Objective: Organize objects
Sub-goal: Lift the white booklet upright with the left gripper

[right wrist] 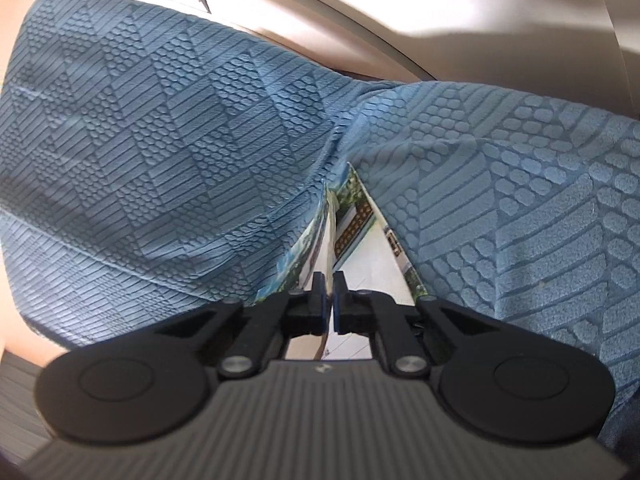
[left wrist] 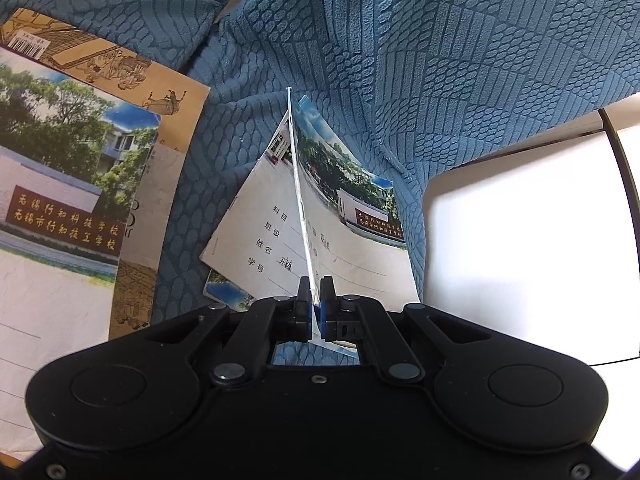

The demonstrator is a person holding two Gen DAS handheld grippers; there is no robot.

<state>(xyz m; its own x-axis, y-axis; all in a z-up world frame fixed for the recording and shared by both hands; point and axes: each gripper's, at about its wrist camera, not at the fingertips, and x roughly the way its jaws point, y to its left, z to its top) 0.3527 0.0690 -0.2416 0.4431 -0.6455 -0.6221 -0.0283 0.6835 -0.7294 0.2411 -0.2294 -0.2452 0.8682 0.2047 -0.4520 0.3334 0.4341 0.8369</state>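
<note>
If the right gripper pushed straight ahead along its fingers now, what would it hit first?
Most likely the blue textured cloth. The right gripper is already shut on the thin notebook, whose far end runs into the cloth fold; how far off that is cannot be told.

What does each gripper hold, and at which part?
Left gripper and right gripper each pinch a thin notebook edge-on, by its near edge.

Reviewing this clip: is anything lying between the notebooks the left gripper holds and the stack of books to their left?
Nothing visible. The left gripper is shut on the thin notebooks, held on edge. Between them and the stack of books lies only bare blue textured cloth. Whether the stack is the goal, the pictures don't say.
</note>
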